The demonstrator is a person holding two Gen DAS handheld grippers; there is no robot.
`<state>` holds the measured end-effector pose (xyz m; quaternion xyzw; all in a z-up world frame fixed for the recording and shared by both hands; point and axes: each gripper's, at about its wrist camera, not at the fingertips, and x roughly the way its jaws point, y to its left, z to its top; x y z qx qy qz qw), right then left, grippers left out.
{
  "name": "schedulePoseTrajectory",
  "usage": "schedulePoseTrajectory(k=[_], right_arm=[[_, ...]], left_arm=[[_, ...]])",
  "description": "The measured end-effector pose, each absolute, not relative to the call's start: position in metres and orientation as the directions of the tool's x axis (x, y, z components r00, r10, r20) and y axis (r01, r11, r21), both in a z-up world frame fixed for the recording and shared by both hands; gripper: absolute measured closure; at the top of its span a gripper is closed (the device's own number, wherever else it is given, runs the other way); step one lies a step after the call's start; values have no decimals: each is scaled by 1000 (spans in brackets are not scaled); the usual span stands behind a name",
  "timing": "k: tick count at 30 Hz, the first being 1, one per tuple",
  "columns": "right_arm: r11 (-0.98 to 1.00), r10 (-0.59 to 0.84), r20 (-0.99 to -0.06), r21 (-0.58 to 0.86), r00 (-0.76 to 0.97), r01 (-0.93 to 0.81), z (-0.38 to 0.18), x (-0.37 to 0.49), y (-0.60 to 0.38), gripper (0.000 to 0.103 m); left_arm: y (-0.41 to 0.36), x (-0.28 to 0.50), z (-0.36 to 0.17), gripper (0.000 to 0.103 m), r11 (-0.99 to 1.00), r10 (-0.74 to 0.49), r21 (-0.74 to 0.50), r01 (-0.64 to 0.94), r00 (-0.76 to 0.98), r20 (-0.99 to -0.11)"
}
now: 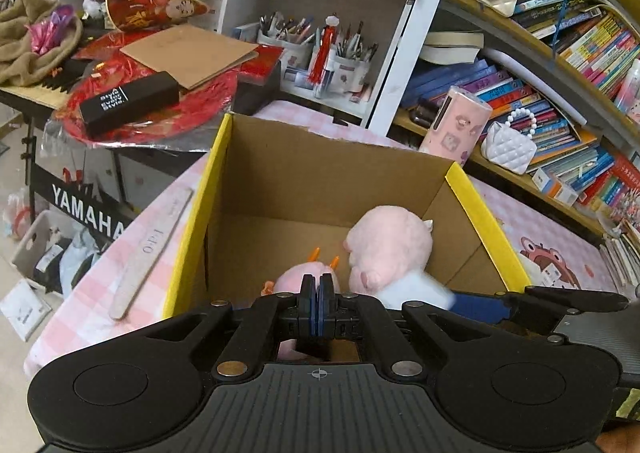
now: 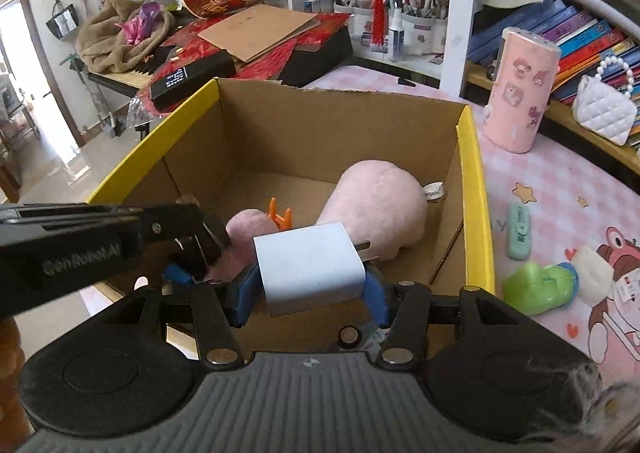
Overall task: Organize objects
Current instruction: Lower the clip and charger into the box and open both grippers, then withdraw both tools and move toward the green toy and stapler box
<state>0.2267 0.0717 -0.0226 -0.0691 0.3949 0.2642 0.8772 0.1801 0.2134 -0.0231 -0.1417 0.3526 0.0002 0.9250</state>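
An open cardboard box with a yellow rim (image 1: 192,221) (image 2: 476,189) stands on the pink checked table. Inside lie a large pink plush (image 1: 388,245) (image 2: 376,205) and a smaller pink plush with orange horns (image 1: 296,277) (image 2: 248,223). My right gripper (image 2: 312,289) is shut on a white charger plug (image 2: 308,269) (image 1: 416,291), held over the box's near edge with its prongs pointing into the box. My left gripper (image 1: 319,293) (image 2: 200,249) is shut with nothing between its blue pads. It hangs over the small plush at the box's near left.
A pink printed cylinder case (image 2: 520,93) and a white quilted bag (image 2: 604,109) stand right of the box. A mint eraser-like item (image 2: 519,231) and a green toy (image 2: 536,285) lie on the table. A nail file (image 1: 148,253) lies left of the box. Bookshelves line the right.
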Motion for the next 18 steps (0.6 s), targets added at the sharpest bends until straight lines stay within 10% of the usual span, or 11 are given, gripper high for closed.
schedulePoseTrajectory(k=[7, 18], right_arm=[[862, 385, -716, 53, 582, -505, -20, 221, 74, 49], [911, 347, -590, 26, 729, -412, 10, 180, 59, 41]], left_arm=[[209, 171, -14, 88, 968, -86, -236, -85, 771, -631], [210, 111, 29, 36, 979, -32, -192, -69, 878, -478]])
